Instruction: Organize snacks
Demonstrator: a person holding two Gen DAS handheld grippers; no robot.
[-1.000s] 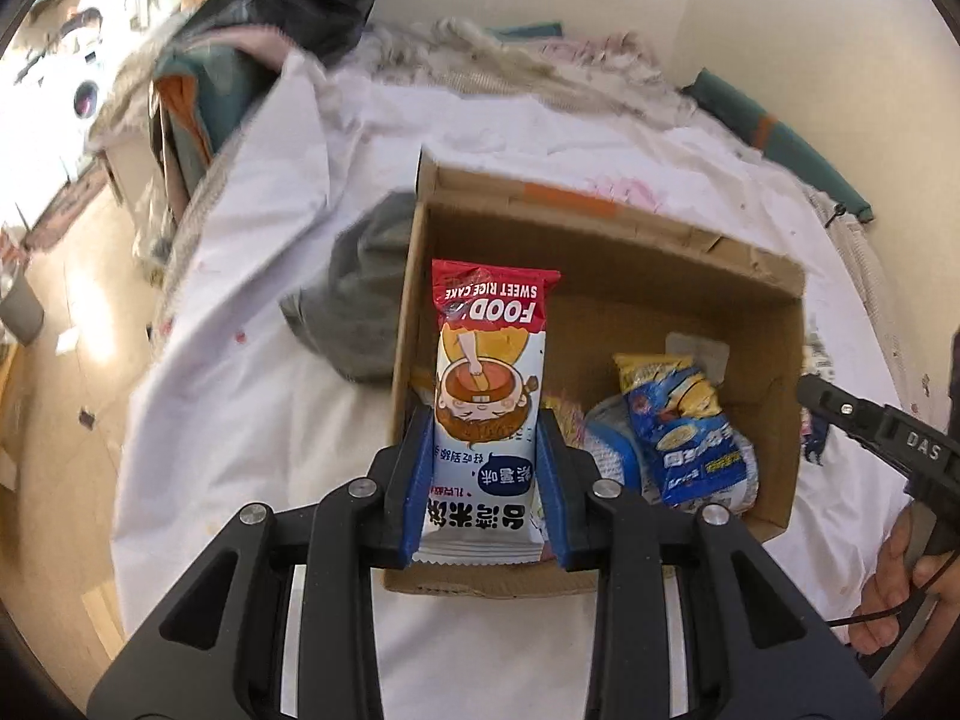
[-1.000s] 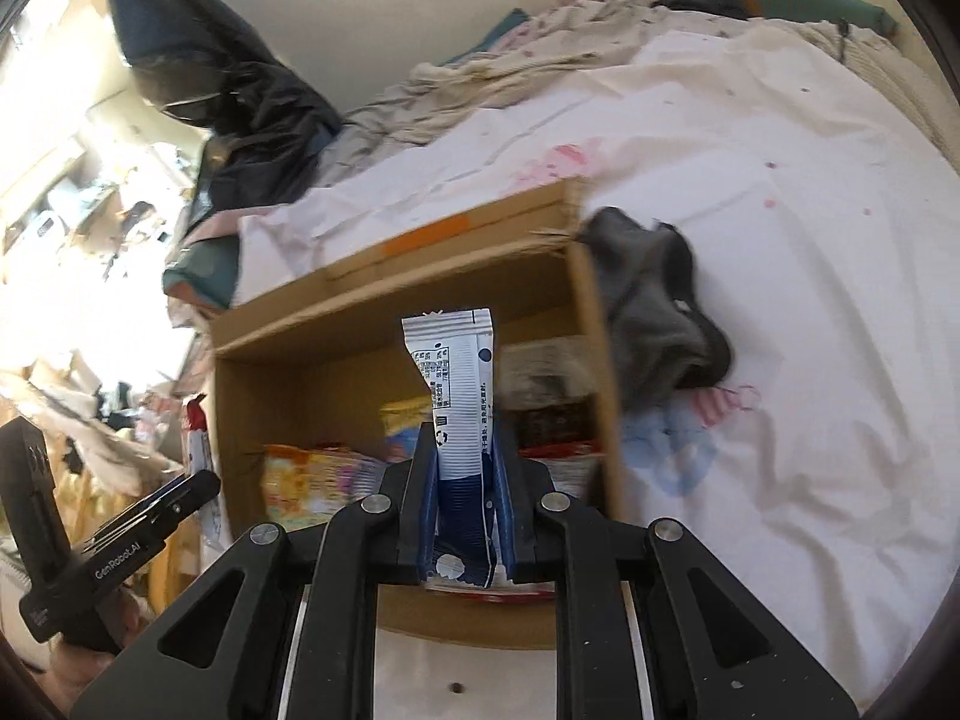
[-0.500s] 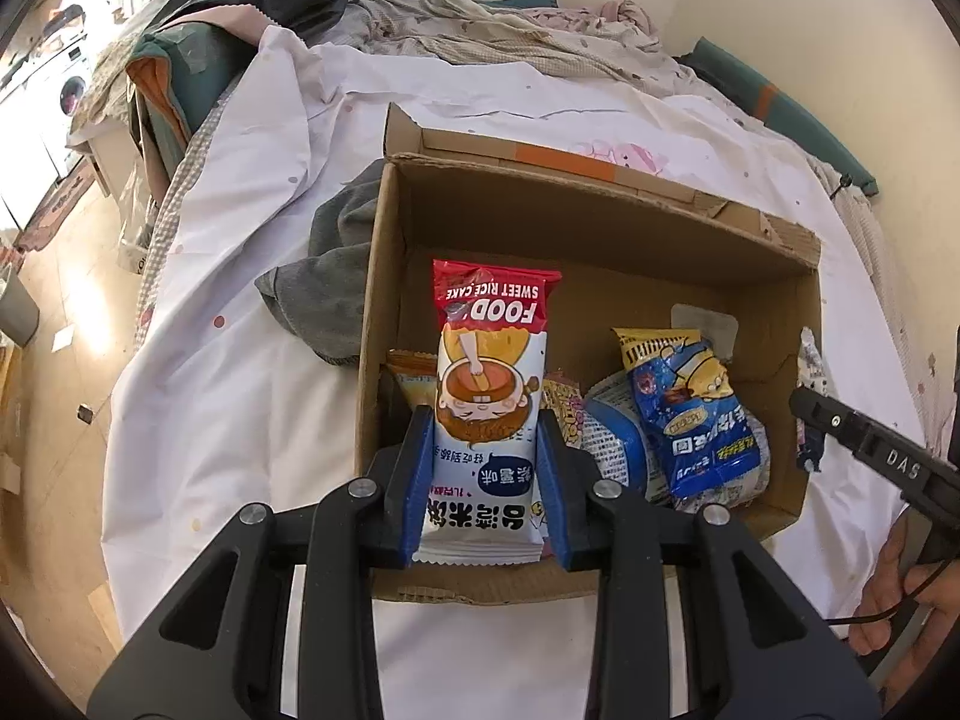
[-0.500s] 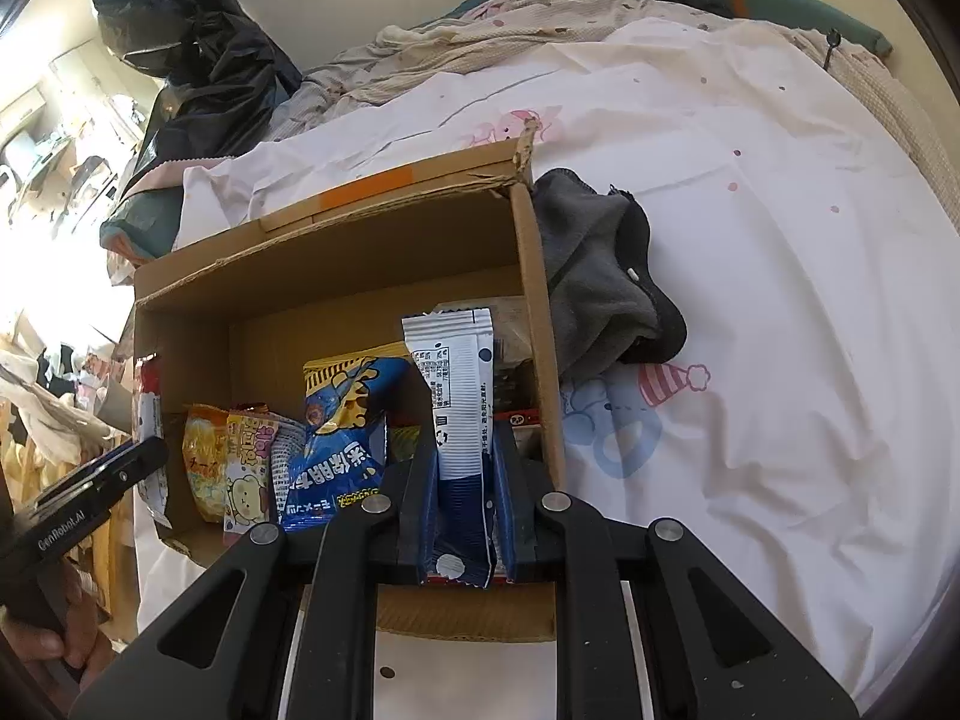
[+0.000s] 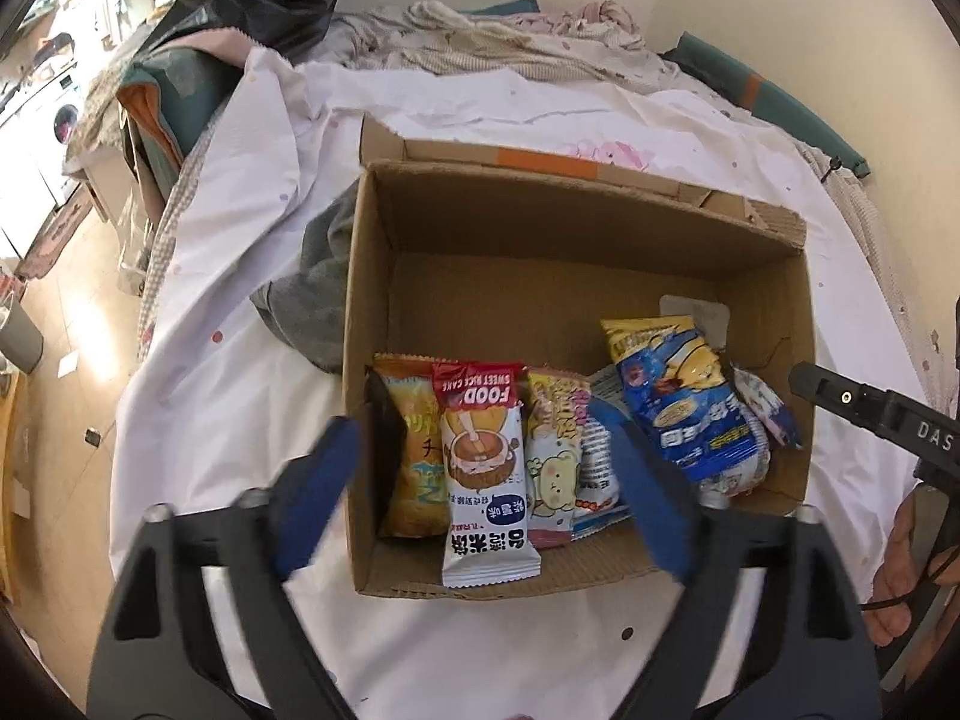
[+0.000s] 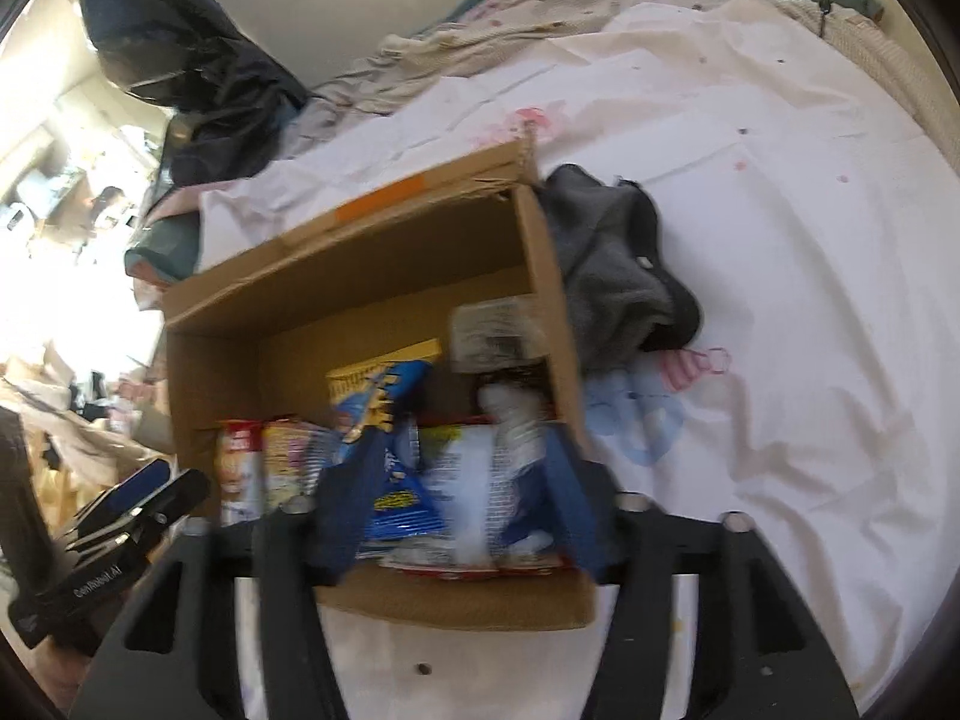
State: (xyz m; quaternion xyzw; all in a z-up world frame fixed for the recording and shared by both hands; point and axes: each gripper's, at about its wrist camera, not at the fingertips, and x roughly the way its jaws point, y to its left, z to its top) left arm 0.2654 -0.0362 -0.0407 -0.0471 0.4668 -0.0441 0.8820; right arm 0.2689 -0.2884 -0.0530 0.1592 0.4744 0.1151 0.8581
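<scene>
An open cardboard box (image 5: 588, 222) sits on a white sheet. My left gripper (image 5: 486, 474) is open, its blue pads wide apart above the box's near wall. The red and white sweet rice cake pack (image 5: 483, 474) lies loose between them, leaning on the near wall among a yellow pack (image 5: 414, 456), a pastel pack (image 5: 555, 456) and a blue pack (image 5: 684, 408). My right gripper (image 6: 456, 510) is open over the box (image 6: 360, 276). The white and blue sachet (image 6: 510, 468) lies in the box's right corner, blurred.
A grey cloth (image 5: 312, 300) lies against the box's outer side, also in the right wrist view (image 6: 618, 276). Crumpled bedding (image 5: 510, 42) and a dark bag (image 6: 192, 84) lie beyond. The bed edge and floor (image 5: 54, 324) are to the left.
Both grippers have opened. The rice cake pack has dropped from my left gripper into the box. The white and blue sachet has dropped from my right gripper into the box.
</scene>
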